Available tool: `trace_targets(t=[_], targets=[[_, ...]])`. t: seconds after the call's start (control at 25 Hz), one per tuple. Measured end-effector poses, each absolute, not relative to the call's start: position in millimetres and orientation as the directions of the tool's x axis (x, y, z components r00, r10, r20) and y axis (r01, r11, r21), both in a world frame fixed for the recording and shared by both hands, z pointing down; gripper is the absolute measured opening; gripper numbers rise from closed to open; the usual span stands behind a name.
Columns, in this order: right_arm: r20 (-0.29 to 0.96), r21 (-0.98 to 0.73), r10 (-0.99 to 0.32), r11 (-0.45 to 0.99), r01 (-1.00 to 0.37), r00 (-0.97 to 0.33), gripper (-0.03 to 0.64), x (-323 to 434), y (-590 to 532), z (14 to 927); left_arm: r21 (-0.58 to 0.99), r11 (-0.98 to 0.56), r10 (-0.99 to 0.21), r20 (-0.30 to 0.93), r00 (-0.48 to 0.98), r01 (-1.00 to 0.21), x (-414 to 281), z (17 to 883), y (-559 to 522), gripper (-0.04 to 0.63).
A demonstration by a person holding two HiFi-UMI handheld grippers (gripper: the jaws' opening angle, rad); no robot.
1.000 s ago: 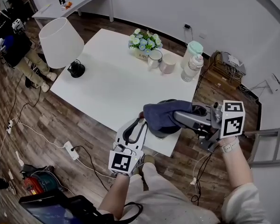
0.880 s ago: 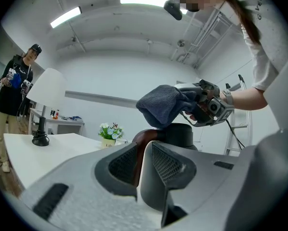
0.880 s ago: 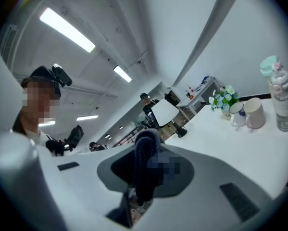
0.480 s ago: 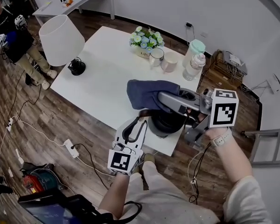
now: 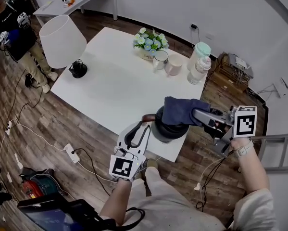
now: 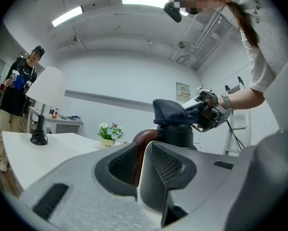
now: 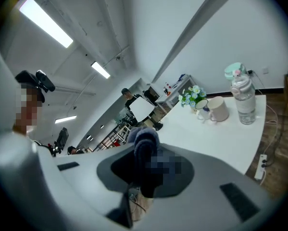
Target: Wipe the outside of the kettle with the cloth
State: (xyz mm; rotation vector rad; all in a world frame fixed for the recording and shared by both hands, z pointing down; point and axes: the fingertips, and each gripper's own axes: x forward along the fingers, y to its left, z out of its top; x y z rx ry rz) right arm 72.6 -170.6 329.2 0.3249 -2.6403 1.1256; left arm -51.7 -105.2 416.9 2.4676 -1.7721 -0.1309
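Note:
A dark kettle (image 5: 169, 129) stands at the near edge of the white table (image 5: 115, 88). Its brown handle (image 6: 140, 143) sits between the jaws of my left gripper (image 5: 140, 130), which is shut on it. A dark blue cloth (image 5: 182, 110) lies over the kettle's top and right side, and my right gripper (image 5: 201, 115) is shut on it from the right. The left gripper view shows the cloth (image 6: 171, 112) draped on the kettle's lid (image 6: 177, 134). In the right gripper view the cloth (image 7: 144, 148) bunches between the jaws and hides the kettle.
At the table's far side stand a flower pot (image 5: 149, 43), two mugs (image 5: 166, 63), a water bottle (image 5: 196, 71) and a mint-lidded jar (image 5: 199, 51). A white lamp (image 5: 62, 42) stands at the left corner. A person (image 5: 13, 32) stands far left. Cables lie on the wood floor.
The right gripper with the cloth was lifted up and left over the table half a second ago; now it has come back down and right, laying the cloth on the kettle. The left gripper held still.

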Motion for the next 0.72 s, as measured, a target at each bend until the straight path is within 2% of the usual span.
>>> trace_targets(t=[0.48, 0.72], targets=[[0.319, -0.675, -0.249, 0.618, -0.403, -0.915, 0.063, 135.0, -176.2, 340.1, 0.145, -0.313, -0.949, -0.012, 0.314, -0.939, -50.6, 416.4, -106.2, 0.104], [0.370, -0.554, -0.390, 0.636, -0.537, -0.843, 0.062, 172.1, -172.2, 334.6, 0.140, -0.329, -0.942, 0.018, 0.335, -0.934, -52.0, 421.4, -107.2, 0.104]])
